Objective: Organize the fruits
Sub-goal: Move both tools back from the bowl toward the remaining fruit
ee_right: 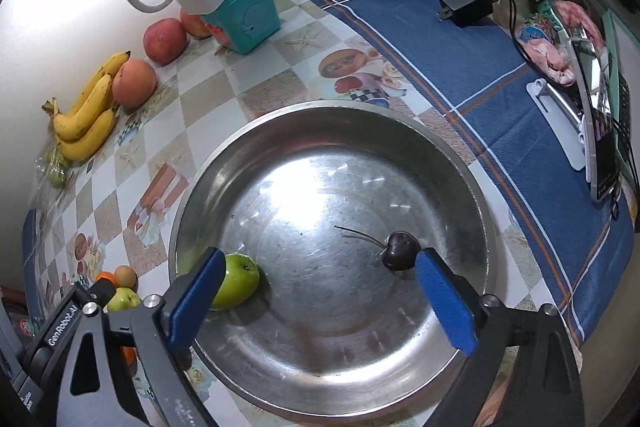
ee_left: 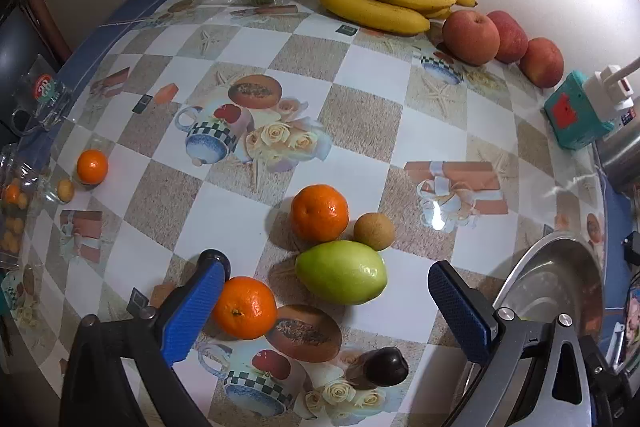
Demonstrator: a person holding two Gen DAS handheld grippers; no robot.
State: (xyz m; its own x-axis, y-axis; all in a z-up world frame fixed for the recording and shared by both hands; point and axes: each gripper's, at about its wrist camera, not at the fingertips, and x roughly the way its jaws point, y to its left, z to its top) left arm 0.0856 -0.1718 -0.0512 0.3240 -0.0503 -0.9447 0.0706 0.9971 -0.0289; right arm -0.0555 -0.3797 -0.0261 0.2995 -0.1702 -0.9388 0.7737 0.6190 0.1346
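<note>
The left gripper (ee_left: 326,293) hangs low over the patterned tablecloth (ee_left: 360,75), angled down toward a cluster of fruit. Its jaws stand wide apart and hold nothing; the left pad (ee_left: 192,315) touches a tangerine (ee_left: 244,308), with a green fruit (ee_left: 341,277) between the fingers. The right gripper (ee_right: 320,301) hovers over the steel bowl (ee_right: 452,163), jaws equally wide, gripping nothing. Inside the bowl lie 2 fruits (well apart): a green apple (ee_right: 238,281) by the left finger and a dark cherry (ee_right: 400,251) beside the right finger.
</note>
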